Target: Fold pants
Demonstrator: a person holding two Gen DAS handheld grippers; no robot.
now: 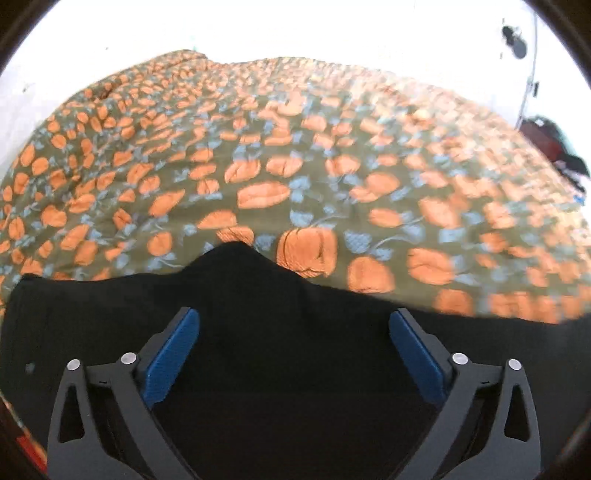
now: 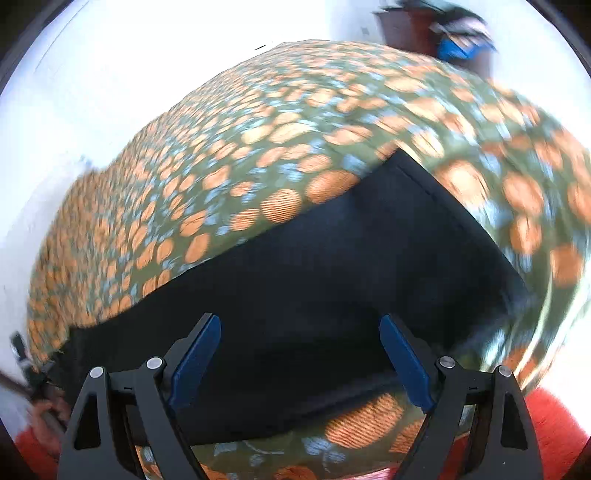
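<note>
Black pants (image 1: pixel 280 306) lie flat on a bed covered by an olive sheet with orange pumpkins (image 1: pixel 266 192). In the left wrist view my left gripper (image 1: pixel 293 325) is open, its blue pads wide apart just above the black cloth, holding nothing. In the right wrist view the pants (image 2: pixel 351 266) form a broad dark band running from lower left to upper right, with a hemmed end at the upper right. My right gripper (image 2: pixel 300 332) is open above the near edge of the pants, empty.
The pumpkin sheet (image 2: pixel 258 155) spreads far beyond the pants. White walls stand behind the bed. A pile of dark and red clothes (image 1: pixel 554 144) lies at the bed's right side. A dark cabinet with blue items (image 2: pixel 443 33) stands at the far end.
</note>
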